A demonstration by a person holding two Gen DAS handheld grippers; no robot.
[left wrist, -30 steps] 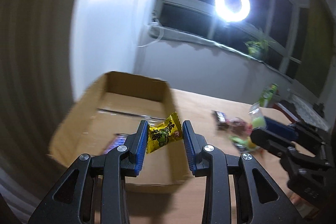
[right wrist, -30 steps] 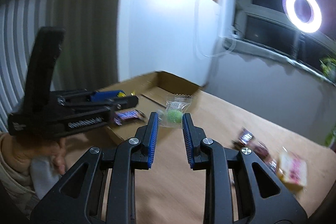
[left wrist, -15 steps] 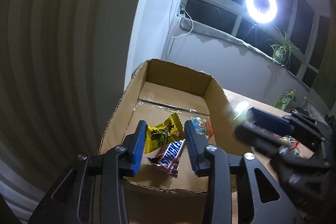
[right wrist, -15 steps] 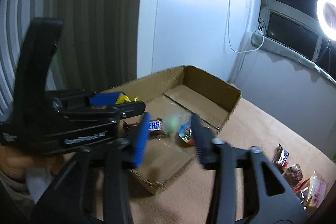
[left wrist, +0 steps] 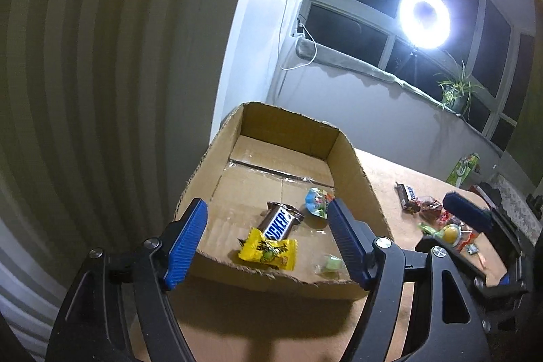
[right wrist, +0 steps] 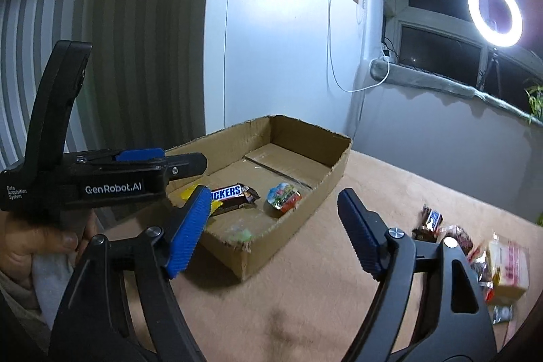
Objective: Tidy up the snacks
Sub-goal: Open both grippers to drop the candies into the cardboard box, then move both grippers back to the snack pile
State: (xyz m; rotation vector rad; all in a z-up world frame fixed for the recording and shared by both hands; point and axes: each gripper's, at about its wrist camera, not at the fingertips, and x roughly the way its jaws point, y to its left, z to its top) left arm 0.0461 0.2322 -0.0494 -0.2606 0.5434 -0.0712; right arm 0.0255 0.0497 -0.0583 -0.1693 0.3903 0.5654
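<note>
An open cardboard box (left wrist: 353, 165) (right wrist: 325, 178) lies on the table. In it lie a Snickers bar (left wrist: 280, 223) (right wrist: 230, 194), a yellow candy packet (left wrist: 269, 249), a small green candy (left wrist: 331, 263) (right wrist: 241, 234) and a blue-red jelly cup (left wrist: 317, 201) (right wrist: 281, 197). My left gripper (left wrist: 266, 241) is open and empty over the box's near edge. My right gripper (right wrist: 271, 226) is open and empty, right of the box; it also shows in the left wrist view (left wrist: 475, 219). The left gripper (right wrist: 163, 163) shows in the right wrist view.
Loose snacks lie in a pile on the table right of the box (left wrist: 431, 212) (right wrist: 475, 246), with a cream packet (right wrist: 509, 267). A green carton (left wrist: 465, 168) stands at the far right. A ring light (left wrist: 424, 19) and a potted plant (left wrist: 454, 90) are at the window.
Both grippers opened. The yellow packet dropped from my left gripper into the box, and the green candy dropped from my right gripper into the box. The right gripper has moved back right.
</note>
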